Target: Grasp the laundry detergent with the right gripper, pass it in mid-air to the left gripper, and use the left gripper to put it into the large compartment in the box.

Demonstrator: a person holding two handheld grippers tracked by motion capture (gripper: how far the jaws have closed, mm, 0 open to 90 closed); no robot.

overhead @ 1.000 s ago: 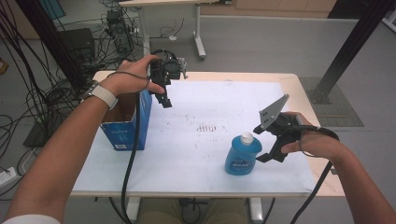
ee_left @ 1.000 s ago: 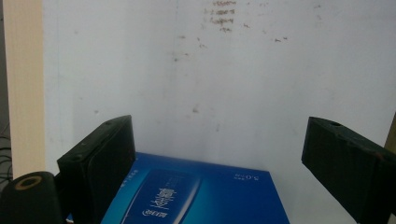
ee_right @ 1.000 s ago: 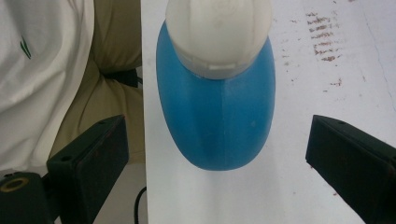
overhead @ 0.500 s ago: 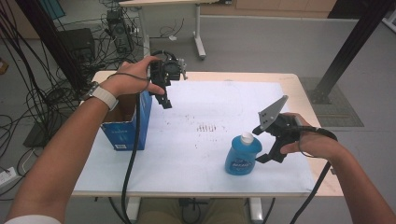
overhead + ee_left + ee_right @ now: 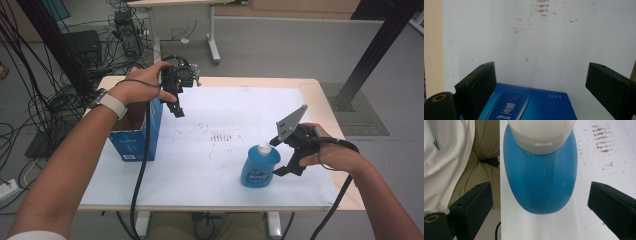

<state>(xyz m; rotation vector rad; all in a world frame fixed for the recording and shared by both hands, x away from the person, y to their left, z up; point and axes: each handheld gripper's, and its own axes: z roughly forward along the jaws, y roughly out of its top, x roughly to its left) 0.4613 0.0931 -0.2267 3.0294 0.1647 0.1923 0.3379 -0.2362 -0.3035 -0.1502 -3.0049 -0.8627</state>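
Near the table's front edge, blue bottle (image 5: 260, 168) between spread right tongs (image 5: 283, 157)

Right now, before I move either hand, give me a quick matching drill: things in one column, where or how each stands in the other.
Things:
1. blue bottle
2. blue box
3. left gripper
4. right gripper

Places or states:
A. open-topped, at the table's left edge
B. jaws open, held above the box's near corner
C. upright on the white sheet, white cap on
D. jaws open, either side of the bottle without touching

Pairs: 1-C, 2-A, 3-B, 4-D
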